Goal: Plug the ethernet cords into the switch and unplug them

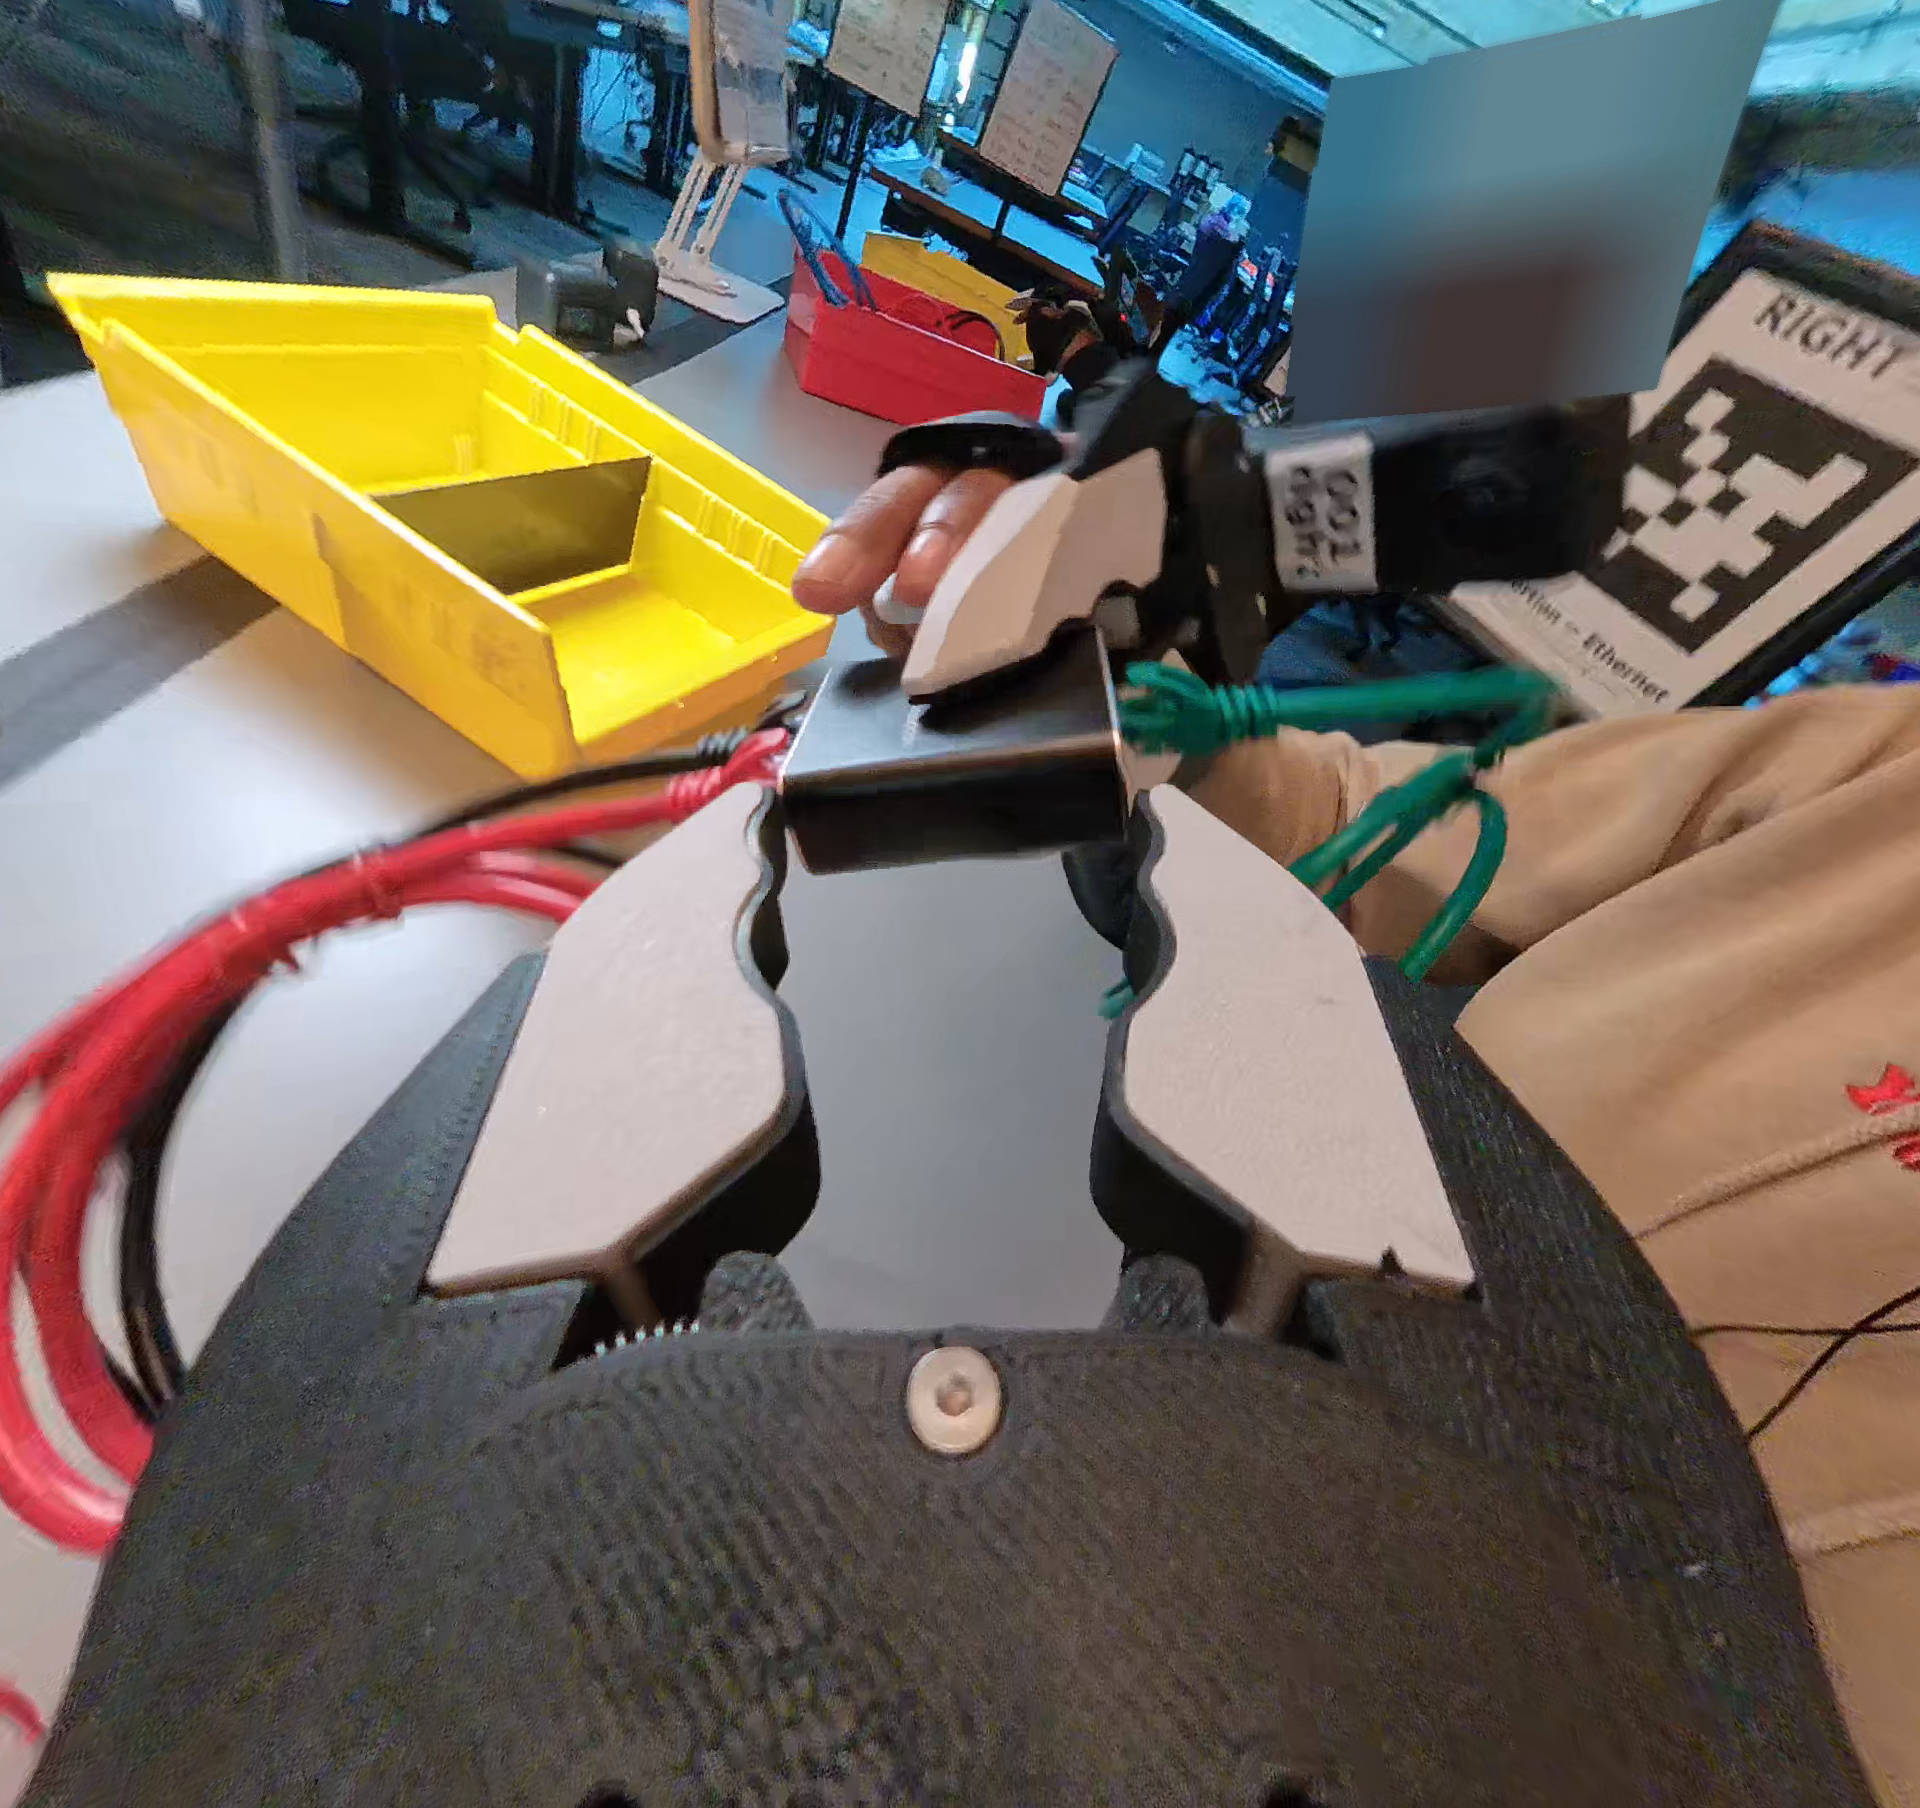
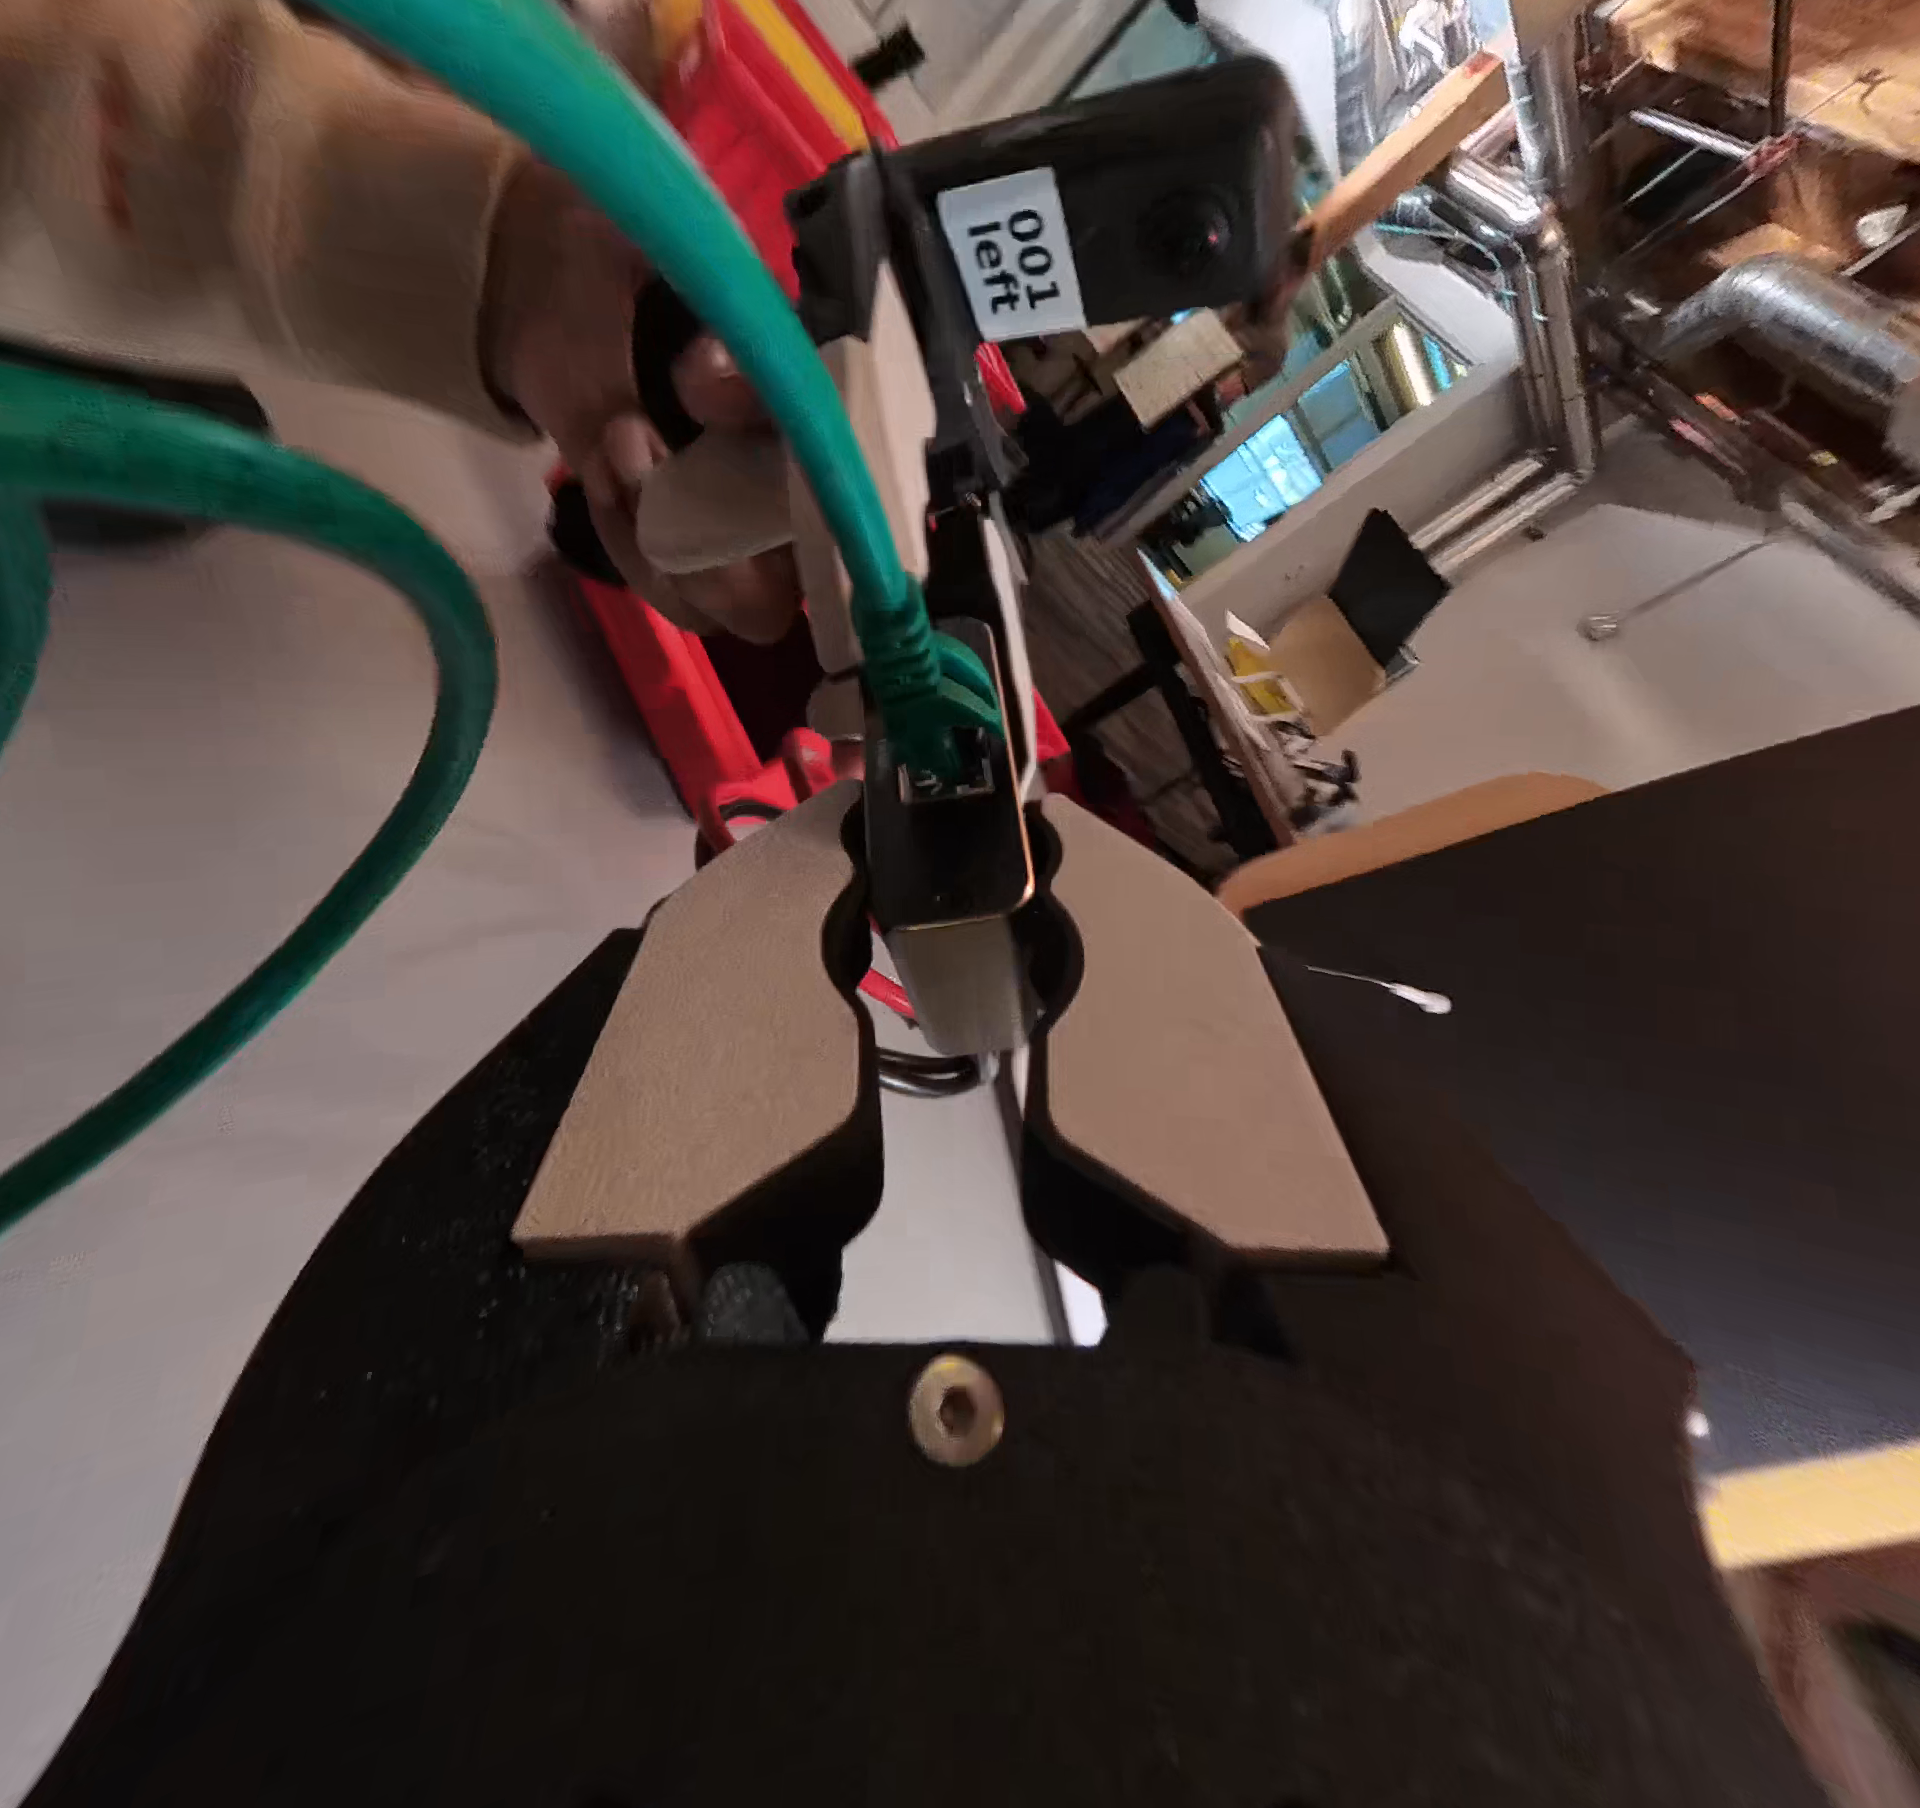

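The black switch (image 1: 987, 730) is held over the grey table between both grippers. My left gripper (image 1: 951, 813) has its fingertips pressed on the two sides of the switch's near end. My right gripper (image 1: 935, 688) comes in from the right; one finger lies on top of the switch and the other is hidden under it. In the right wrist view my right gripper (image 2: 948, 823) is shut on the switch (image 2: 951, 875) across its thin side. A green cord (image 2: 727, 231) is plugged into a port; it also shows in the left wrist view (image 1: 1351, 704). A red cord (image 1: 416, 875) and a thin black cable enter the opposite side.
A yellow bin (image 1: 416, 470) with a black divider stands at the left. A red bin (image 1: 904, 356) stands behind the switch. A framed sign with a checkered marker (image 1: 1714, 511) stands at the right. A beige sleeve (image 1: 1662, 927) lies close on the right. Red cord loops trail off the left.
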Demonstrator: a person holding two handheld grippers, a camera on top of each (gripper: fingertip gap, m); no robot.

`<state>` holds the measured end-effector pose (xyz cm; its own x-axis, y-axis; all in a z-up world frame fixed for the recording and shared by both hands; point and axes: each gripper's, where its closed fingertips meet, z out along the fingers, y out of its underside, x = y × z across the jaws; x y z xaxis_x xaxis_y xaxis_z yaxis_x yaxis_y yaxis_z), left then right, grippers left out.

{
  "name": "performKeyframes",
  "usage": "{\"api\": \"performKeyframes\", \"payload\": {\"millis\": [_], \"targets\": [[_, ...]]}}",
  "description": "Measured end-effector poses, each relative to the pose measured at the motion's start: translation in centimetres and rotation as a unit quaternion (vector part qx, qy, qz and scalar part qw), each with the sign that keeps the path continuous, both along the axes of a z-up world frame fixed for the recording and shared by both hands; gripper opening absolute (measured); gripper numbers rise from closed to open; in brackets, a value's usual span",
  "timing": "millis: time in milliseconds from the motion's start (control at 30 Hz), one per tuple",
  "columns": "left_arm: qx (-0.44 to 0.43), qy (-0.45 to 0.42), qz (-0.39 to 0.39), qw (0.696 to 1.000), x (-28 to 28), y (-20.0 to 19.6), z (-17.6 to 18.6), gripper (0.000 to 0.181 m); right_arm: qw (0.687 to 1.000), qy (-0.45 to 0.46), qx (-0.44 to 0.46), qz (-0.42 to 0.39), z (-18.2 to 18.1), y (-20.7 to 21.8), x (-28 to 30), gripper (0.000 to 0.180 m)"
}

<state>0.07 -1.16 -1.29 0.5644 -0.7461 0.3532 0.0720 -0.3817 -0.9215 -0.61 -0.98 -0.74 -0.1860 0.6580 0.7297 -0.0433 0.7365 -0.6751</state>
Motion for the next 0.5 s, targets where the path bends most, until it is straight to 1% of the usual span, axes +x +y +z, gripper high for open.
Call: {"api": "performKeyframes", "payload": {"millis": [67, 133, 200, 300, 367, 433, 467, 500], "targets": [[0.052, 0.026, 0.012, 0.998, -0.2, -0.5, 1.0, 0.060, 0.997, -0.003, -0.065, 0.038, 0.5, -0.2, 0.7, 0.026], [0.091, 0.056, 0.026, 0.994, -0.6, -0.9, 1.7, 0.060, 0.986, 0.005, -0.144, 0.087, 1.5, -0.5, 1.5, 0.025], [0.120, 0.101, 0.038, 0.987, -0.8, -1.1, 1.7, 0.060, 0.966, 0.006, -0.218, 0.136, 2.3, -0.8, 2.2, 0.025], [0.153, 0.155, 0.041, 0.975, 0.1, -1.3, 1.3, 0.057, 0.932, 0.017, -0.300, 0.202, 3.2, -1.4, 2.8, 0.025], [0.163, 0.185, 0.038, 0.968, 1.0, -1.1, 0.7, 0.054, 0.913, 0.015, -0.332, 0.236, 3.3, -2.0, 3.0, 0.025], [0.169, 0.199, 0.030, 0.965, 1.9, -1.1, 0.1, 0.051, 0.905, 0.010, -0.343, 0.251, 3.0, -2.7, 2.7, 0.025], [0.173, 0.197, 0.019, 0.965, 2.5, -1.2, 0.0, 0.045, 0.902, 0.008, -0.348, 0.256, 3.0, -2.9, 2.6, 0.025], [0.179, 0.197, 0.015, 0.964, 3.0, -1.3, -0.1, 0.033, 0.899, 0.009, -0.355, 0.255, 3.0, -3.0, 2.3, 0.025]]}}
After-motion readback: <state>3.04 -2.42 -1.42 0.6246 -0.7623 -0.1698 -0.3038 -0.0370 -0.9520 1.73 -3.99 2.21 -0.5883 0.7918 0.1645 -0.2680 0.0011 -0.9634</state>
